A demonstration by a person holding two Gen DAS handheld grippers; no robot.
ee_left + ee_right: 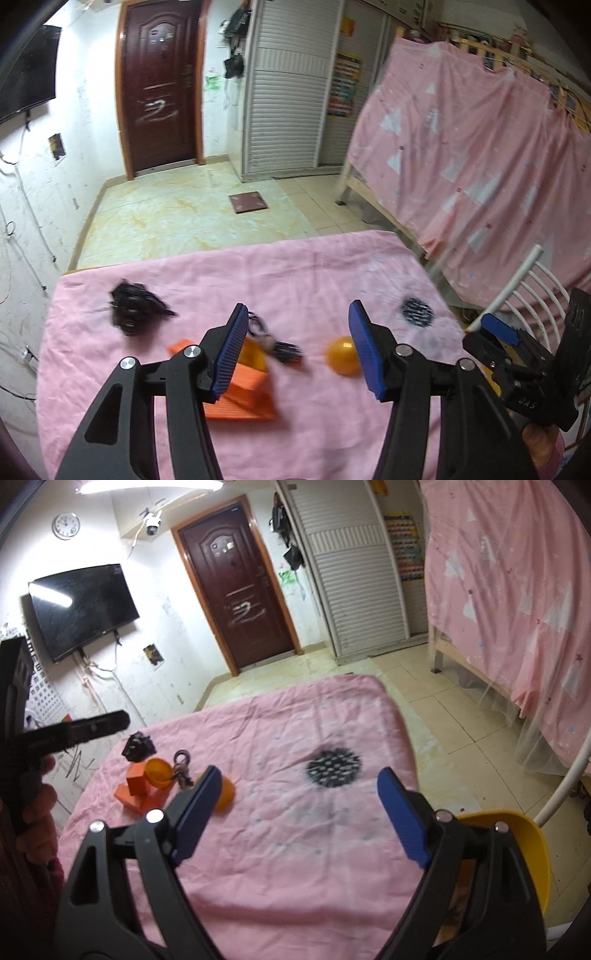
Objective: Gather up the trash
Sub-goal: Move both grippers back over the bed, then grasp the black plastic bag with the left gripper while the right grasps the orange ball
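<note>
Both the left gripper [297, 345] and right gripper [297, 814] are spread and empty. The black crumpled scrap [135, 308] on the counter [332, 266] looks light and soft. Pinch its raised middle.

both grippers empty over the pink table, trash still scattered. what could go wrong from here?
1. The round orange half-shell lies loose on the pink cloth; a pinch from the open left gripper could make it roll or squirt away.
2. The black tangled cord lies against the orange cup and orange blocks; pulling it may drag those along.
3. The yellow bin sits at the table edge behind the open right gripper; a loose drop could miss it.
</note>
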